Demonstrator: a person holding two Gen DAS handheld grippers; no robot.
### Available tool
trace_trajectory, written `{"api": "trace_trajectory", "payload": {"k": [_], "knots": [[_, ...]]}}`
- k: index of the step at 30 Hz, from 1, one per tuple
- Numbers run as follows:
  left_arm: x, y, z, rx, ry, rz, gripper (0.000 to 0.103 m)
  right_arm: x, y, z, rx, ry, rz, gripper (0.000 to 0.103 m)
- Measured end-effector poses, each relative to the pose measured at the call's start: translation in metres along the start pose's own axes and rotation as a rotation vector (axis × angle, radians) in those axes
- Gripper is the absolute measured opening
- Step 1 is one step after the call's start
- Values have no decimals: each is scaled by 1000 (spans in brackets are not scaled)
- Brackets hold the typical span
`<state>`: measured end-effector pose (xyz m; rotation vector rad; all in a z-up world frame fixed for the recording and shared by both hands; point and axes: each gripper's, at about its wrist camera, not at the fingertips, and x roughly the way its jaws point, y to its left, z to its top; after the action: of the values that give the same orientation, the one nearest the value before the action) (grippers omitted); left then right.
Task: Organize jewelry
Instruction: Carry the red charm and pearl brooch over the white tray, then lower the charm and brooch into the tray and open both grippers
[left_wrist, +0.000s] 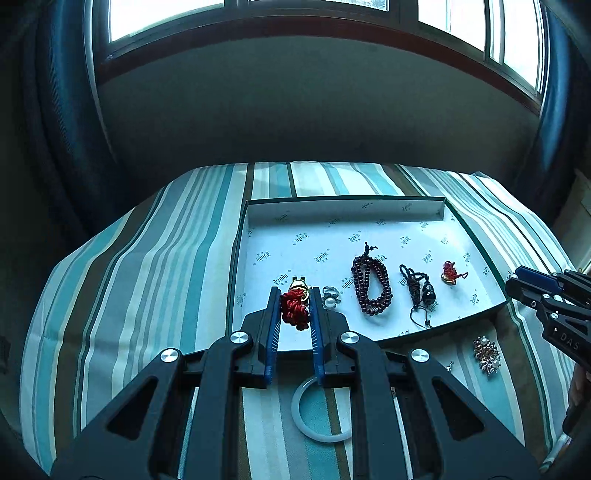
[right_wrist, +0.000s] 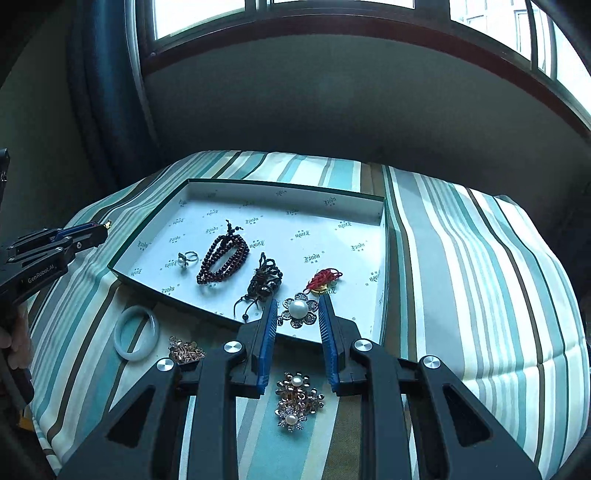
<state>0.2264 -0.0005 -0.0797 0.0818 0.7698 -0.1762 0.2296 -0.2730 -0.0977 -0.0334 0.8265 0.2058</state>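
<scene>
Left wrist view: left gripper jaws pinch a red knotted charm above the near edge of the tray. Right wrist view: right gripper jaws pinch a pearl flower brooch over the tray's near rim. Step in hand: carrying pieces in. Next calls for lowering each onto bare lining, clear of the bead bracelet.

Striped bed under a bright window

A bed with a cover striped in teal, white, grey and brown stands against a dim grey wall. Above the wall runs a dark wooden sill below a wide window full of daylight. Dark blue curtains hang at both sides.
</scene>
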Motion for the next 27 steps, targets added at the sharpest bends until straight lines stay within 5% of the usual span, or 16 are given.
{"api": "trace_trajectory", "payload": {"k": [8, 17, 27], "knots": [[42, 1, 25, -8, 4, 34, 15, 37, -15, 13, -12, 34, -40, 24], [102, -2, 4, 5, 117, 56, 15, 76, -17, -5, -26, 124, -44, 24], [117, 4, -10, -2, 155, 72, 16, 85, -23, -10, -28, 141, -56, 24]]}}
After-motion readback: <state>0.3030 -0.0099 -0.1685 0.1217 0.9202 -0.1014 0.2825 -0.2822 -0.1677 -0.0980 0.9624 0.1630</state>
